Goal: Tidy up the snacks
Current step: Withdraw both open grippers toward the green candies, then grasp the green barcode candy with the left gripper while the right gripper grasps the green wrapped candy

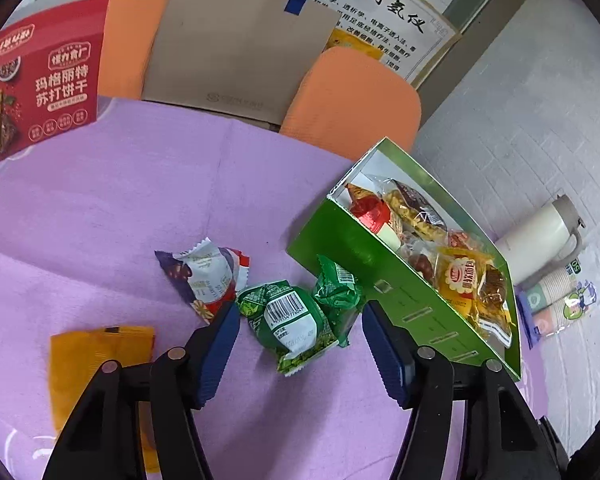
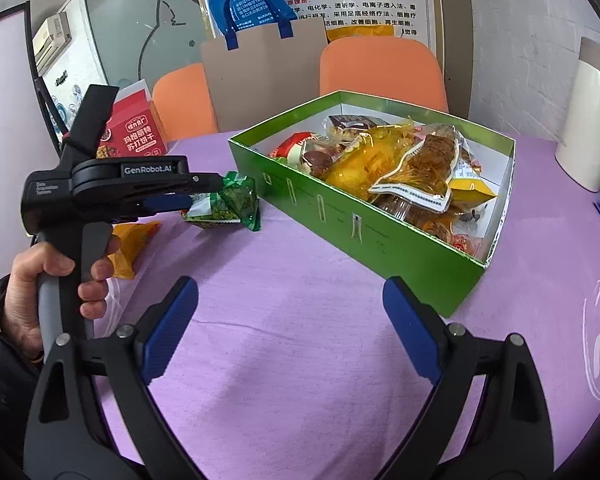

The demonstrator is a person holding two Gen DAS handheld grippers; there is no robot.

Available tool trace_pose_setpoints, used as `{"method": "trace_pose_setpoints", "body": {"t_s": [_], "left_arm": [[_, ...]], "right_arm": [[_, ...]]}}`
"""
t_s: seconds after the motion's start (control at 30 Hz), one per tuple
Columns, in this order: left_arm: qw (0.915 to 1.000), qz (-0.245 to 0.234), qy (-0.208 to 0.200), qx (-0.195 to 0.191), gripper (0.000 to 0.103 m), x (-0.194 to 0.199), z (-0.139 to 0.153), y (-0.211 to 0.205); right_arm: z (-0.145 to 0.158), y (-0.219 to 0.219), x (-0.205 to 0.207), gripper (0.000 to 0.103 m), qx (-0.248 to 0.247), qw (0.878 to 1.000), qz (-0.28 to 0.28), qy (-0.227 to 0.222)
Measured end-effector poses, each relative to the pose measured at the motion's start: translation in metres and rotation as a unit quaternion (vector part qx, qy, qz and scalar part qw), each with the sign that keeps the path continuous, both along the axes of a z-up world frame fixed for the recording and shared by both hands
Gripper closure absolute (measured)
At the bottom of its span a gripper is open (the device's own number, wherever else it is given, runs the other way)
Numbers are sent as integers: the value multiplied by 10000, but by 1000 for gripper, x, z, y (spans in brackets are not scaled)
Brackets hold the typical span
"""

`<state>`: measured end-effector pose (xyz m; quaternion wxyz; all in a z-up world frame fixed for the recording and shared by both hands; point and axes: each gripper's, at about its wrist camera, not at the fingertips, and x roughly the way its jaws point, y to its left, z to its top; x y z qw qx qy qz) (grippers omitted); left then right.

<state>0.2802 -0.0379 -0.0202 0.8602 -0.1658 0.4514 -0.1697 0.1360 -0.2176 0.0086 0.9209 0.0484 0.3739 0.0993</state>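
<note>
A green box (image 1: 352, 256) (image 2: 380, 236) holding several wrapped snacks stands on the purple tablecloth (image 1: 100, 220). My left gripper (image 1: 300, 320) is open, its blue pads on either side of a green snack packet (image 1: 288, 316) lying by the box. A second green packet (image 1: 336, 288) lies beside it. A white-purple packet (image 1: 204, 276) and an orange packet (image 1: 96, 356) lie to the left. In the right wrist view the left gripper (image 2: 204, 192) reaches the green packets (image 2: 228, 204). My right gripper (image 2: 290, 312) is open and empty above bare cloth before the box.
A red cracker box (image 1: 36, 80) (image 2: 130, 132) stands at the far left. Two orange chairs (image 1: 352, 96) and a cardboard bag (image 1: 236, 40) are behind the table. A white thermos (image 1: 540, 236) (image 2: 584, 120) and paper cups (image 1: 556, 296) stand right of the box.
</note>
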Motion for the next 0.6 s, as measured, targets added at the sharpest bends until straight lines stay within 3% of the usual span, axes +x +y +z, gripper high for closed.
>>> {"method": "trace_pose_setpoints", "body": {"t_s": [0.07,0.1,0.13,0.27,0.6], "left_arm": [[10000,-50,58,53,54,6,-8,-5],[9999,-81,75,131,69,7,-11,-7],[9997,-137,32,203,71,6,-14,-8],[9995,-285,-28,101,74,-7,-16,1],[9974,-599,-126,392,74,-94,-13,42]], "right_arm": [[-2,-2,3,10,23,10000,10,23],[-4,-2,5,10,22,10000,16,38],[-4,-1,7,10,22,10000,24,54],[-9,6,14,10,93,9998,123,116],[-19,59,53,15,63,9969,740,276]]}}
